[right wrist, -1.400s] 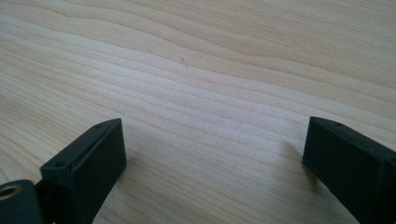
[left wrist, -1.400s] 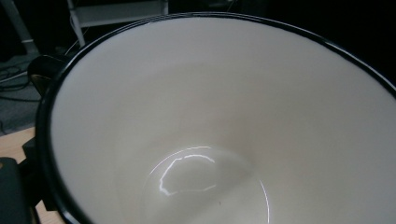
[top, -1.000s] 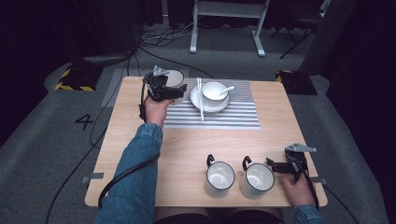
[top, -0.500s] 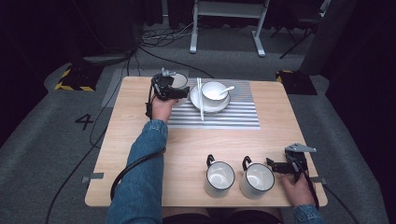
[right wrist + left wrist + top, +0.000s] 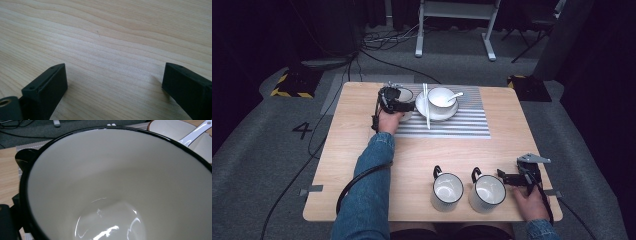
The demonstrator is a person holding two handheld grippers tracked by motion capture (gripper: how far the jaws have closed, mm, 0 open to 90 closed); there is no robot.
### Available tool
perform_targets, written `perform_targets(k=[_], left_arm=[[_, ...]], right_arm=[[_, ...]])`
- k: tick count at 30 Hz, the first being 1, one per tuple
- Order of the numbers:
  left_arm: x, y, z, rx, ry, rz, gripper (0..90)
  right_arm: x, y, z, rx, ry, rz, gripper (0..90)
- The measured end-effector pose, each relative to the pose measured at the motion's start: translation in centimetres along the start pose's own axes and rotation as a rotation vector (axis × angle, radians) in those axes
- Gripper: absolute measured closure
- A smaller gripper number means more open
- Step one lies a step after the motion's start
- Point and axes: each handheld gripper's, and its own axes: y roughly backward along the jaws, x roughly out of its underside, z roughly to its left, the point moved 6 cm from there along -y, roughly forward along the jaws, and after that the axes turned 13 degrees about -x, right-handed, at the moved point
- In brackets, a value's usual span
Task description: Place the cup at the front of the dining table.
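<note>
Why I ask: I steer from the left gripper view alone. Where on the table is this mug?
Observer: The mug is at the striped mat's far left corner, with the left gripper at it.
Operator: What else is near that spoon?
Observer: Chopsticks lie across the left rim of the plate.
Operator: And my other hand?
Observer: The right gripper, jaws open, rests near the table's front edge beside another mug.

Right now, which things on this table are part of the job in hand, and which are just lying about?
In the job:
left gripper
mug it sits at, on the striped mat

Lying about:
two mugs at the near edge
bowl with spoon
plate
chopsticks
right gripper, open over bare wood
</note>
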Motion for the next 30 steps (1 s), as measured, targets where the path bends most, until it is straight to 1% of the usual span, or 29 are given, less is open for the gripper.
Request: perform_targets(k=[2, 3, 4, 5, 8, 10, 11, 12, 13, 16, 17, 19, 20, 21, 22, 23, 25, 26, 27, 28, 30], left_arm=[[0.4, -0.3, -0.1, -0.009, -0.016, 0.003, 3.2], [0.5, -0.4, -0.2, 0.002, -0.009, 0.005, 3.2], [0.7, -0.5, -0.3, 0.005, -0.005, 0.008, 3.2], [0.9, -0.6, -0.2, -0.001, -0.011, 0.004, 3.2], [1.4, -0.9, -0.6, 0.041, 0.027, 0.015, 3.2], [1.7, -1.0, -0.8, 0.048, 0.03, 0.017, 3.2], [1.8, -1.1, -0.8, 0.035, 0.015, 0.012, 3.2], [1.9, -1.1, -1.0, 0.044, 0.021, 0.011, 3.2], [1.9, -1.0, -1.0, 0.041, 0.018, 0.01, 3.2], [2.2, -0.9, -1.2, 0.027, -0.003, -0.011, 3.2], [2.3, -0.9, -1.3, 0.019, -0.02, -0.02, 3.2], [2.6, -0.6, -1.7, -0.017, -0.082, -0.038, 3.2], [2.8, -0.5, -1.9, -0.026, -0.096, -0.047, 3.2], [3.0, -0.4, -1.9, -0.027, -0.092, -0.059, 3.1], [3.3, -0.4, -1.8, -0.02, -0.077, -0.062, 3.1], [3.4, -0.4, -1.7, -0.005, -0.055, -0.083, 3.1], [3.7, -0.4, -1.5, 0.01, -0.062, -0.104, 3.1], [3.8, -0.3, -1.6, 0.006, -0.073, -0.108, 3.1], [3.8, -0.4, -1.5, 0.003, -0.077, -0.122, 3.1], [3.8, -0.4, -1.5, 0.001, -0.082, -0.122, 3.0], [3.9, -0.4, -1.6, 0.009, -0.077, -0.115, 3.0]], right_arm=[[0.0, 0.0, 0.0, 0.0, 0.0, 0.0, 6.2], [0.0, 0.0, 0.0, 0.001, 0.0, 0.0, 6.2], [0.0, 0.0, 0.0, 0.001, 0.001, 0.0, 6.2], [0.0, 0.0, 0.0, 0.001, 0.0, 0.0, 6.2], [0.0, 0.0, 0.0, 0.001, 0.0, 0.0, 6.2], [0.0, 0.0, 0.0, 0.001, -0.003, 0.002, 6.2], [0.0, 0.0, 0.0, 0.002, -0.003, 0.002, 6.2], [0.0, 0.0, 0.0, 0.002, -0.003, 0.002, 6.2], [0.0, 0.0, 0.0, 0.002, -0.004, 0.002, 6.2], [0.0, 0.0, 0.0, 0.003, -0.003, 0.002, 6.2], [0.0, 0.0, 0.0, 0.003, -0.004, 0.002, 6.2], [0.0, 0.0, 0.0, 0.003, -0.001, 0.002, 6.2], [0.0, 0.0, 0.0, 0.004, -0.003, 0.002, 6.2], [0.0, 0.0, 0.0, 0.004, -0.001, 0.003, 6.2], [0.0, 0.1, 0.0, 0.005, -0.002, 0.003, 6.2], [0.0, 0.1, 0.0, 0.005, -0.002, 0.003, 6.2], [0.0, 0.1, 0.0, 0.005, -0.002, 0.003, 6.2], [0.0, 0.1, 0.0, 0.006, -0.002, 0.003, 6.2], [0.0, 0.1, 0.0, 0.007, -0.003, 0.003, 6.3], [0.1, 0.1, 0.0, 0.007, -0.003, 0.003, 6.2], [0.0, 0.1, 0.0, 0.007, -0.003, 0.002, 6.2]])
